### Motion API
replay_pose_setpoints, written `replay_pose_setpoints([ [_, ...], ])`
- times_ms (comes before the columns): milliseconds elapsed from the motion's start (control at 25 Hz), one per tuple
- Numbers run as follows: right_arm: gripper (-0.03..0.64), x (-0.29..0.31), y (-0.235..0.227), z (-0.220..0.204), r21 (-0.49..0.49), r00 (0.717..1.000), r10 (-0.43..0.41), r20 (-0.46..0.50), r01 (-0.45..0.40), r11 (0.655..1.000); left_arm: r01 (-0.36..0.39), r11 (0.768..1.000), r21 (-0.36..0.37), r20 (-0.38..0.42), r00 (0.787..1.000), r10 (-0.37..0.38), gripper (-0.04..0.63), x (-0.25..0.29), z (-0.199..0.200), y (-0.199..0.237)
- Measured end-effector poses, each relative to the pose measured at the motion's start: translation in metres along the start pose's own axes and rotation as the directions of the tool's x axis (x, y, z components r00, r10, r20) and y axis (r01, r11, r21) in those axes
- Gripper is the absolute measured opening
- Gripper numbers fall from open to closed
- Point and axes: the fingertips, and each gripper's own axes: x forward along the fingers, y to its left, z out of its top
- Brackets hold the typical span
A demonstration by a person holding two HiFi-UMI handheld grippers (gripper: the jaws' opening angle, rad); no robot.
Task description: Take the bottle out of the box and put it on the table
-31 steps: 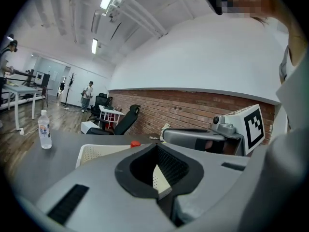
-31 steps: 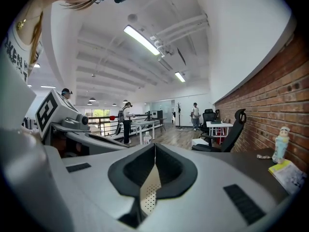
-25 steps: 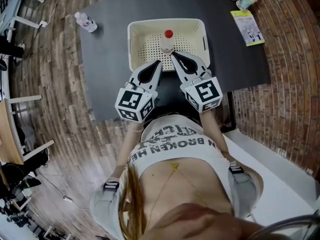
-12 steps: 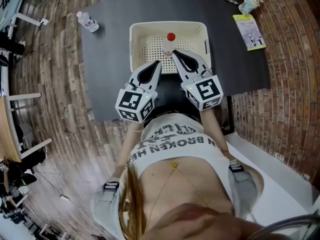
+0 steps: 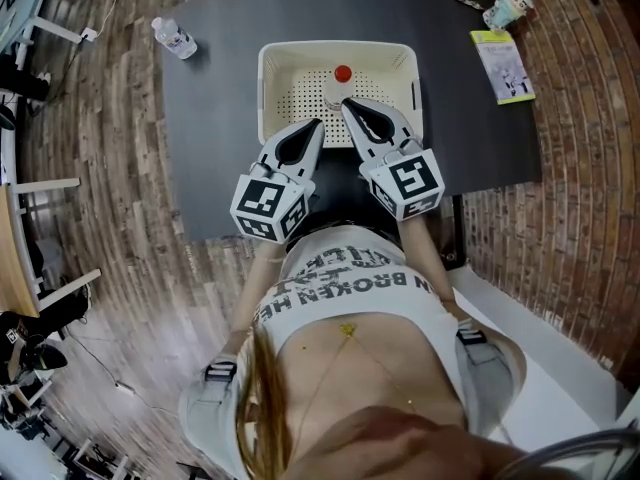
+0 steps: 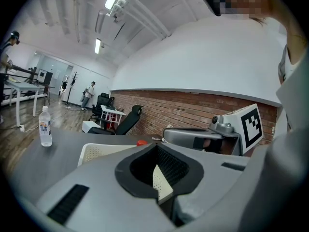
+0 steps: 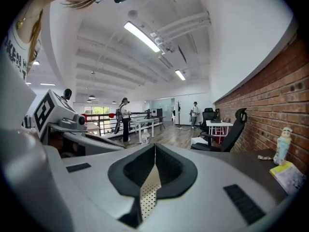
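The clear plastic bottle with the red cap (image 5: 341, 80) stands upright inside the cream perforated plastic box (image 5: 270, 93) on the dark grey table (image 5: 215, 158), so by my reckoning nothing of the task is done yet. The left gripper (image 5: 315, 125) and the right gripper (image 5: 347, 105) both hover at the box's near rim, each with its jaws pressed together on nothing, the right one nearer the bottle. Opening, gripping, lifting out and setting down beside the box all remain.
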Motion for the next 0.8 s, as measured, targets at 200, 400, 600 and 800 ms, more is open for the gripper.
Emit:
replay_pose_setpoints([
  [200, 0.009, 0.005, -0.007, -0.004, 0.005, 1.000, -0.001, -0.010, 0.001, 1.000, 0.004, 1.000, 0.000, -0.015, 1.000, -0.004, 0.003, 0.007, -0.002, 0.000],
  [400, 0.009, 0.009, -0.013, -0.007, 0.004, 1.000, -0.010, -0.017, 0.010, 1.000, 0.002, 1.000, -0.007, -0.024, 1.000, -0.003, 0.003, 0.010, -0.004, 0.003],
  [600, 0.009, 0.019, -0.019, -0.012, -0.005, 0.999, -0.019, -0.026, 0.019, 1.000, -0.004, 1.000, -0.005, -0.044, 0.999, 0.004, 0.003, 0.010, -0.008, 0.007],
  [800, 0.009, 0.030, -0.028, -0.028, -0.009, 0.998, -0.032, -0.059, 0.031, 0.999, -0.007, 1.000, -0.015, -0.063, 0.998, 0.006, 0.003, 0.010, -0.015, 0.007],
])
